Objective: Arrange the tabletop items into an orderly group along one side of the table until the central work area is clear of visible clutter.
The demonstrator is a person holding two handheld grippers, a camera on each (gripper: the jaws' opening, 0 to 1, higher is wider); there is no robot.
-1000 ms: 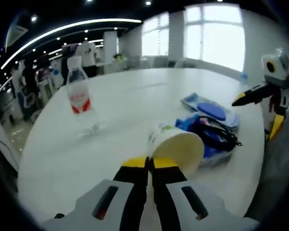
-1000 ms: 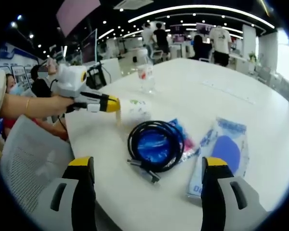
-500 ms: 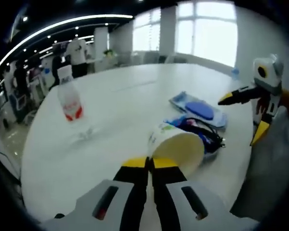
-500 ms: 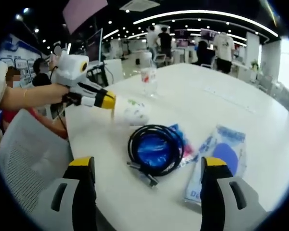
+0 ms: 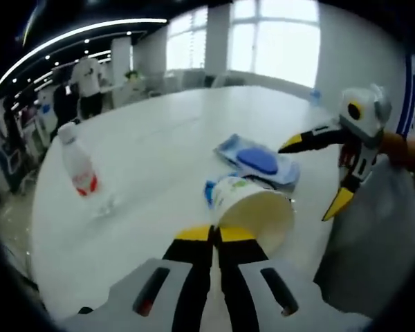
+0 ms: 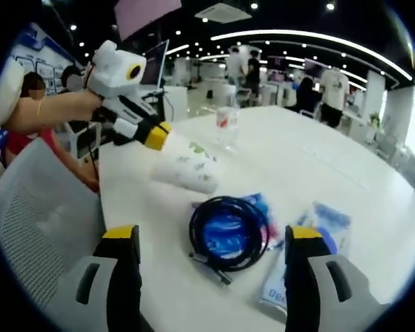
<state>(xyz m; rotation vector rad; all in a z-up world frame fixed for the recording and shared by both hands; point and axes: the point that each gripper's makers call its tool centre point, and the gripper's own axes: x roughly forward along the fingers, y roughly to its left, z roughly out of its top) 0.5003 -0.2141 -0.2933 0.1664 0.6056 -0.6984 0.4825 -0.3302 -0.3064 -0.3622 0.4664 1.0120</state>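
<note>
I am holding the cup [image 5: 252, 211] by its rim with my left gripper [image 5: 215, 235], jaws pinched together on the paper wall. The cup is lying on its side in the air, mouth toward me, its long axis running forward and a little right from the jaws. In the right gripper view it is hanging above the table [image 6: 318, 166] near the edge, just beyond the cable [image 6: 228, 232].

My right gripper [image 6: 211, 242] is standing wide open and holding nothing, hovering over the table edge with the cable straight ahead between its jaws and the blue pack [image 6: 311, 242] off to its right. The bottle [image 5: 79, 169] is standing apart, farther along the table.

Judging by this, the left hand is the one placing the cup; the right is nearer the cable.
</note>
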